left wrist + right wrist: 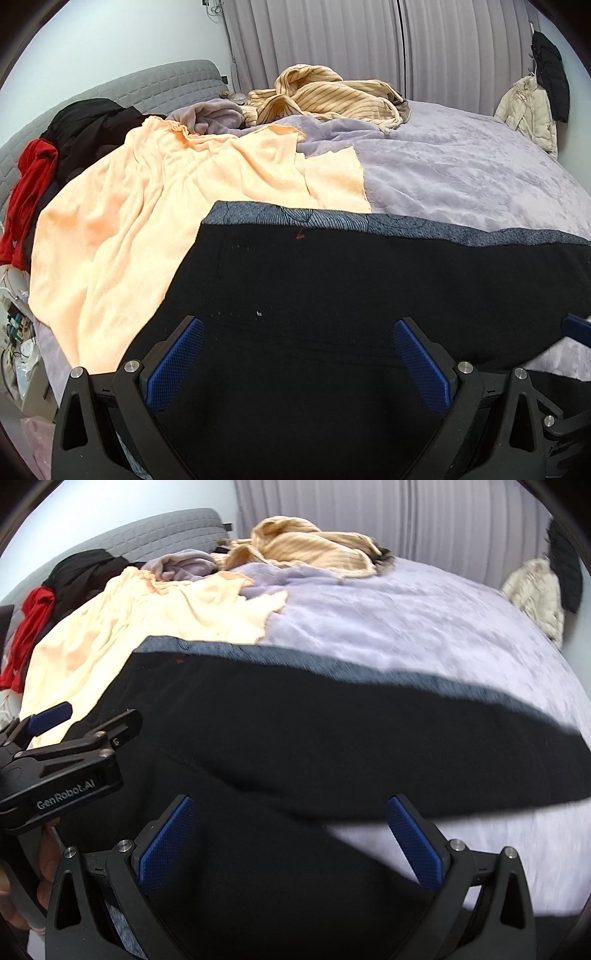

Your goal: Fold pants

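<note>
Black pants lie spread across the near part of the bed, with a blue-grey patterned strip along their far edge. In the right wrist view the pants look blurred and one leg runs out to the right. My left gripper is open just above the black fabric, and its blue pads grip nothing. My right gripper is open too, over the pants' near right part. The left gripper also shows at the left of the right wrist view, held by a hand.
A peach towel lies left of the pants on the lavender bedspread. A tan striped garment sits at the far end. Black and red clothes pile against the grey headboard. Coats hang at the right.
</note>
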`<move>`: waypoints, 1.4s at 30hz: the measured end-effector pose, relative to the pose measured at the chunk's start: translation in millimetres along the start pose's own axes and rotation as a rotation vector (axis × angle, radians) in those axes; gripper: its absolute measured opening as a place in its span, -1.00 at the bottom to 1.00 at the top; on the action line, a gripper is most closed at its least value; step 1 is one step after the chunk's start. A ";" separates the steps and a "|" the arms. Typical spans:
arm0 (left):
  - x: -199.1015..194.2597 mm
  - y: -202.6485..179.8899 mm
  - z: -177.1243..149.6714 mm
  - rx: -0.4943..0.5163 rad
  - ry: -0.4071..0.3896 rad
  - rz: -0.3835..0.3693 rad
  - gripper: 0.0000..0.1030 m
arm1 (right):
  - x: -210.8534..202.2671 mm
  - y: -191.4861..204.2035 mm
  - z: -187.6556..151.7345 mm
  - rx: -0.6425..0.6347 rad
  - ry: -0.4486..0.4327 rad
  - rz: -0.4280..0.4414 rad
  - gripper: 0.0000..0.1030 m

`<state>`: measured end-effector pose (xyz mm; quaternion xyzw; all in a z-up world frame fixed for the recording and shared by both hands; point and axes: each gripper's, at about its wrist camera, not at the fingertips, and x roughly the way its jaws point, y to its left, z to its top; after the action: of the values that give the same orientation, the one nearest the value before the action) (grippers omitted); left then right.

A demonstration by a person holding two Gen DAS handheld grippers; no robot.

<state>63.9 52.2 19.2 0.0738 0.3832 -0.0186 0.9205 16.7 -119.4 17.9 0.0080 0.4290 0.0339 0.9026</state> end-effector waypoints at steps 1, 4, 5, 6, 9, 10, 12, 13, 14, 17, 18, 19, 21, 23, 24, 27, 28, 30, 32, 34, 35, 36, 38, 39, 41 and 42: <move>7.9 2.7 9.5 -0.001 0.013 -0.016 1.00 | 5.5 2.2 11.1 -0.028 -0.012 0.007 1.00; 29.3 10.3 26.3 -0.030 0.026 -0.005 1.00 | 25.7 4.5 45.9 -0.115 -0.012 0.056 1.00; 35.4 13.0 29.3 -0.041 0.024 -0.003 1.00 | 34.3 5.4 56.9 -0.137 -0.003 0.076 1.00; 41.6 15.2 31.4 -0.053 0.024 -0.014 1.00 | 42.5 5.6 66.6 -0.157 0.009 0.103 1.00; 61.5 18.3 30.0 -0.083 0.036 -0.043 1.00 | 71.5 3.7 92.5 -0.217 0.038 0.164 1.00; 70.5 18.5 26.9 -0.093 0.038 -0.050 1.00 | 83.0 6.0 100.5 -0.237 0.050 0.178 1.00; 91.0 17.0 14.2 -0.098 0.062 -0.046 1.00 | 107.4 9.7 112.1 -0.304 0.089 0.188 1.00; 104.0 15.8 5.8 -0.109 0.083 -0.048 1.00 | 119.9 13.9 116.0 -0.353 0.113 0.175 1.00; 111.4 16.2 0.3 -0.126 0.095 -0.060 1.00 | 132.7 16.9 118.4 -0.411 0.137 0.161 1.00; 110.4 17.8 -1.6 -0.154 0.087 -0.082 1.00 | 159.0 11.4 124.7 -0.484 0.200 0.202 1.00; 110.5 16.9 -2.5 -0.152 0.090 -0.082 1.00 | 165.8 7.2 127.7 -0.475 0.211 0.238 1.00; 110.6 16.7 -3.5 -0.154 0.086 -0.085 1.00 | 170.7 2.6 130.3 -0.464 0.219 0.270 1.00; 112.0 17.6 -3.1 -0.160 0.077 -0.086 1.00 | 179.5 -2.9 134.5 -0.453 0.223 0.321 1.00; 112.9 17.3 -2.5 -0.160 0.071 -0.078 1.00 | 190.7 -4.5 136.3 -0.443 0.258 0.381 0.90; 113.1 16.5 -2.7 -0.158 0.070 -0.074 1.00 | 194.1 -4.7 136.2 -0.427 0.289 0.424 0.69; 114.4 17.7 -1.1 -0.167 0.062 -0.081 1.00 | 184.0 -1.9 135.6 -0.447 0.278 0.475 0.02; 115.3 17.8 -1.2 -0.172 0.062 -0.088 1.00 | 178.2 -2.3 133.9 -0.446 0.274 0.484 -0.10; 117.7 19.9 0.8 -0.181 0.059 -0.099 1.00 | 167.9 -2.3 131.7 -0.446 0.257 0.462 -0.40; 117.4 21.0 2.1 -0.183 0.062 -0.106 1.00 | 153.4 3.2 128.9 -0.454 0.225 0.426 -0.64; 115.8 25.8 3.6 -0.199 0.069 -0.133 1.00 | 132.4 14.1 122.9 -0.483 0.177 0.399 -0.69; 113.2 30.4 4.7 -0.210 0.074 -0.155 1.00 | 121.0 21.3 118.5 -0.510 0.150 0.378 -0.70; 110.0 34.4 7.5 -0.220 0.082 -0.182 1.00 | 110.0 28.6 113.3 -0.540 0.125 0.359 -0.70; 98.6 42.5 19.6 -0.240 0.096 -0.251 1.00 | 89.3 30.3 108.1 -0.563 0.087 0.361 -0.71; 91.6 45.0 25.7 -0.249 0.086 -0.253 1.00 | 87.3 34.1 107.0 -0.575 0.070 0.352 -0.71; 81.6 48.7 41.9 -0.290 0.079 -0.244 1.00 | 80.4 39.6 100.6 -0.600 0.040 0.317 -0.73; 81.1 50.6 50.9 -0.323 0.094 -0.268 1.00 | 76.3 41.5 97.4 -0.604 0.031 0.302 -0.73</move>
<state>161.5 96.4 3.3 -0.1252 0.4301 -0.0757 0.8909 137.9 -71.4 22.2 -0.1970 0.4073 0.2927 0.8424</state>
